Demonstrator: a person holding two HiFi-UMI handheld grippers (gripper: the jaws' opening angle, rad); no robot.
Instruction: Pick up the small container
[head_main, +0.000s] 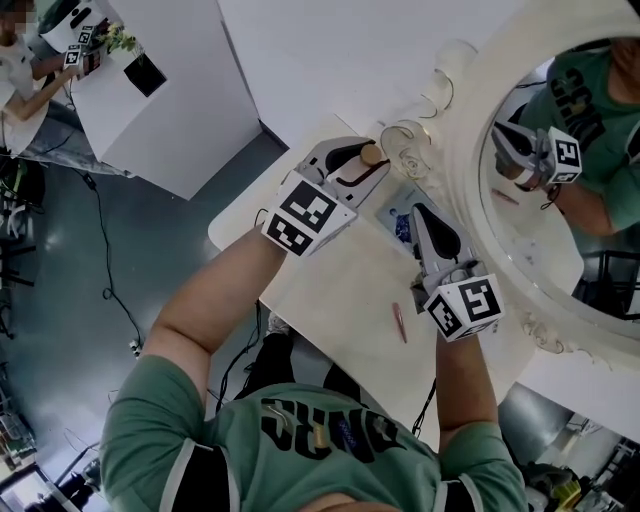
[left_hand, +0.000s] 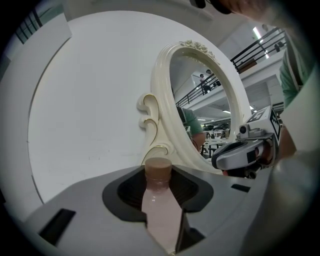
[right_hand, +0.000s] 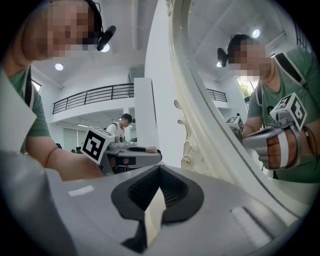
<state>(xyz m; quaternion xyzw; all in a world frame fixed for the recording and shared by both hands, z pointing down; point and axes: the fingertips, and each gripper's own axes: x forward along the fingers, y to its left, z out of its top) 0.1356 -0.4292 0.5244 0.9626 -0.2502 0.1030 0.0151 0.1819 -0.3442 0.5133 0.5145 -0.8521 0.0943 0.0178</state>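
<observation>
The small container (head_main: 372, 153) is a little bottle of pale pink liquid with a brown cork-like cap. My left gripper (head_main: 362, 165) is shut on it and holds it lifted above the back of the cream table (head_main: 330, 290), close to the mirror's base. In the left gripper view the bottle (left_hand: 160, 200) stands upright between the dark pads, its cap poking out above them. My right gripper (head_main: 418, 212) hovers to the right over the table, its jaws together with nothing between them; the right gripper view shows only a thin sliver of gap at the right gripper (right_hand: 156, 192).
A large oval mirror in an ornate cream frame (head_main: 470, 120) stands along the table's right and back. Clear glass pieces (head_main: 405, 140) sit at its base. A blue-and-white packet (head_main: 402, 218) and a thin pink stick (head_main: 400, 322) lie on the table. A white block (head_main: 170, 100) stands left.
</observation>
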